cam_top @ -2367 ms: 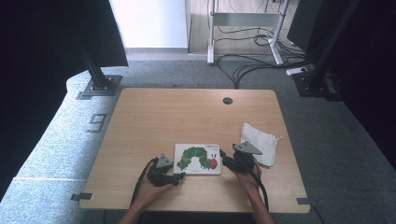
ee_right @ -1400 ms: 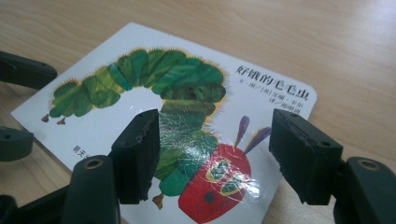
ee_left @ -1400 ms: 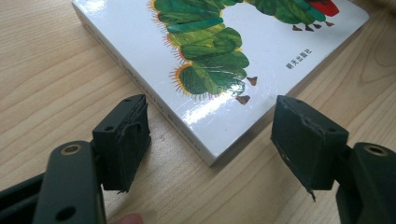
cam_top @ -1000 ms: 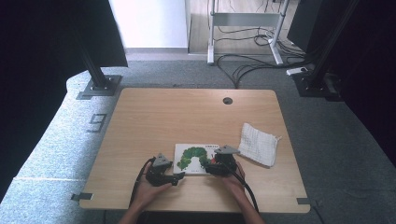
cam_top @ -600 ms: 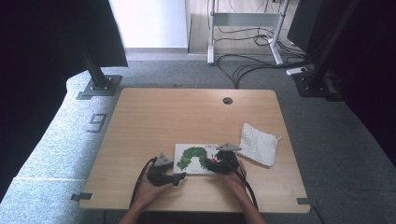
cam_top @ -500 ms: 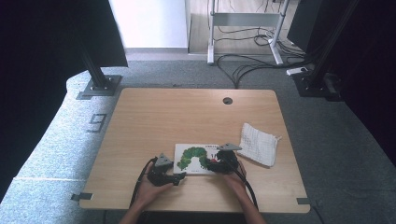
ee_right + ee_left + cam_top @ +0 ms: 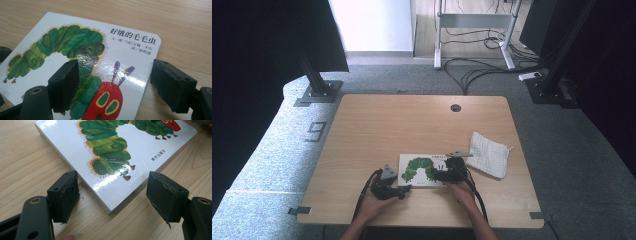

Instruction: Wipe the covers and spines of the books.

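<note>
The table (image 7: 422, 125) is pale wood with a visible grain and a matt finish. The book (image 7: 117, 155) is thick board with a glossy, laminated white cover that catches the light. The jaw pads of the left gripper (image 7: 112, 195) and right gripper (image 7: 115, 85) look like matt black rubber, rough and chipped at the edges. The cloth (image 7: 488, 154) is soft white waffle-weave fabric.

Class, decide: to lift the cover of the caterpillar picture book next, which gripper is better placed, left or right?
Probably the right gripper: its open jaws, just widened, straddle the white caterpillar picture book's edge by the red head. The left gripper only frames a near corner, also open.
</note>
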Demonstrator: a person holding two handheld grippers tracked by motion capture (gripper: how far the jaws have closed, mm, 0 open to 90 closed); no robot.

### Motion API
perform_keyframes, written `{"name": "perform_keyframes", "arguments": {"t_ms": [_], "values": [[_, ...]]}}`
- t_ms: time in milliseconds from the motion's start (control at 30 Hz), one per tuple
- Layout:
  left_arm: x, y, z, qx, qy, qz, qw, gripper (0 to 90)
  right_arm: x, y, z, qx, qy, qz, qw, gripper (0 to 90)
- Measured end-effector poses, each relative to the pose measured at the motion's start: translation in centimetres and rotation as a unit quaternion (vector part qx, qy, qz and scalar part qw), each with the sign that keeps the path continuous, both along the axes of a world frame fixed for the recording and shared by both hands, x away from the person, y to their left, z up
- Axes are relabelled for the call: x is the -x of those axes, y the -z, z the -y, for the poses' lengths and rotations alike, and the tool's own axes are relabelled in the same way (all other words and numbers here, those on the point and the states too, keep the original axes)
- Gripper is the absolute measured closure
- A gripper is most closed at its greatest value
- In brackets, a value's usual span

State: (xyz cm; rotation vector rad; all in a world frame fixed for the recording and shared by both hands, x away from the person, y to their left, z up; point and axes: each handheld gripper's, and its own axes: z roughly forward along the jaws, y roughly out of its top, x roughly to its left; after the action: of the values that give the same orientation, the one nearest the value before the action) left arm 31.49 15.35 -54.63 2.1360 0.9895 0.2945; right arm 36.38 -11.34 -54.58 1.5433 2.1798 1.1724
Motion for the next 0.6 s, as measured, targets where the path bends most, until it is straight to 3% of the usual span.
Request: {"name": "perform_keyframes", "arguments": {"t_ms": [367, 600], "values": [[0.1, 0.0, 0.1, -0.008, 0.001, 0.004, 1.0000, 25.8, -0.3, -0.4, 0.9, -0.058, 0.018, -0.027, 0.9978, 25.7], [0.2, 0.0, 0.5, -0.023, 0.006, 0.011, 0.9996, 21.8, 0.1, -1.3, 1.6, -0.091, 0.017, -0.016, 0.9956, 26.9]]}}
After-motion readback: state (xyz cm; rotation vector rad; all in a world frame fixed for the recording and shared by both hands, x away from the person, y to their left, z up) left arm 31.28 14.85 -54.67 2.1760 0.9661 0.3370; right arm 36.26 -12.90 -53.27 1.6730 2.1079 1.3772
